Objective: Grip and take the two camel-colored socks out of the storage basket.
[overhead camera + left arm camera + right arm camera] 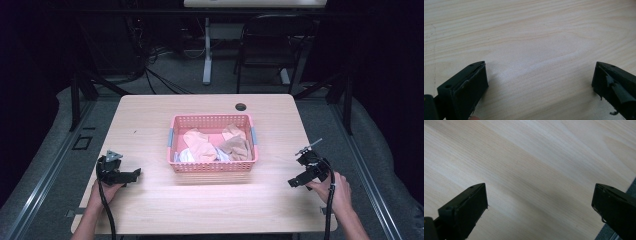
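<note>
**K:** Jaws on both are spread wide, nothing between them. Left gripper sits at 8 o'clock on the table, right gripper at 4 o'clock. Each gripper view has bare wood between the black jaws

**M:** Where's the work?

**K:** Pink basket dead centre, a touch toward 12. Clothes piled inside: peach, tan, and something white at the basket's 7 o'clock corner. Neither gripper is near it, both well apart from the rim

**M:** Progress?

**K:** I'd call it not started, or fully packed. Can't tell which. Everything is in the basket, nothing on the wood, no garment held

**M:** Surface, room?

**K:** Light wood-grain top, cable hole at 12 o'clock past the basket. Grey carpet around, black frame rails at 9 and 3, a dark chair and a white desk leg behind. Dim room, table lit
</note>
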`<state>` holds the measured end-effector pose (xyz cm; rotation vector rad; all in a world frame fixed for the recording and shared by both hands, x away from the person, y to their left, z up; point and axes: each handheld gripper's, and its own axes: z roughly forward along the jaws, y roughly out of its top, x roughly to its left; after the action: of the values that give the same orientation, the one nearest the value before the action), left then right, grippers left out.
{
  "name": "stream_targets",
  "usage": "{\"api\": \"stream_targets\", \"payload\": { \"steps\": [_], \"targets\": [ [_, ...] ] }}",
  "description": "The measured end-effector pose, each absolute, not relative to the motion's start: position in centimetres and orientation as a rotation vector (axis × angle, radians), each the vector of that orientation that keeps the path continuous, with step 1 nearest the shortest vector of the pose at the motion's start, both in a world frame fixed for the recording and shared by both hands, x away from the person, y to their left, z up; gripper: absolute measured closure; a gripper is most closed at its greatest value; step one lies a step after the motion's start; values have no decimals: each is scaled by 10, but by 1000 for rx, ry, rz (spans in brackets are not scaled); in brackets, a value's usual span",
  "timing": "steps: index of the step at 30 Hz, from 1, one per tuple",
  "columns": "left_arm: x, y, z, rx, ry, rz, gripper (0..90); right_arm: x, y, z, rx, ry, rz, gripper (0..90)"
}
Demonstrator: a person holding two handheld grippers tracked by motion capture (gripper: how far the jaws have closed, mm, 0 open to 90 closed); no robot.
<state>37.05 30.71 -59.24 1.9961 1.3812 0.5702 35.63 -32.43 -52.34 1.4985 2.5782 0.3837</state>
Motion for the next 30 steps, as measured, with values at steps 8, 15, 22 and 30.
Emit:
{"api": "stream_targets", "payload": {
  "steps": [8, 15, 22, 30],
  "targets": [
    [368, 307, -593, 1988, 1393, 573, 1, 358, -319, -517, 1449, 2656, 319, 0],
    [367, 306, -592, 1986, 1397, 574, 0, 362, -310, -499, 1424, 2641, 337, 0],
    [366, 306, -593, 1984, 1401, 578, 1, 374, -294, -480, 1376, 2660, 327, 0],
    [366, 306, -592, 1990, 1398, 577, 1, 386, -284, -464, 1354, 2639, 314, 0]
  ]
}}
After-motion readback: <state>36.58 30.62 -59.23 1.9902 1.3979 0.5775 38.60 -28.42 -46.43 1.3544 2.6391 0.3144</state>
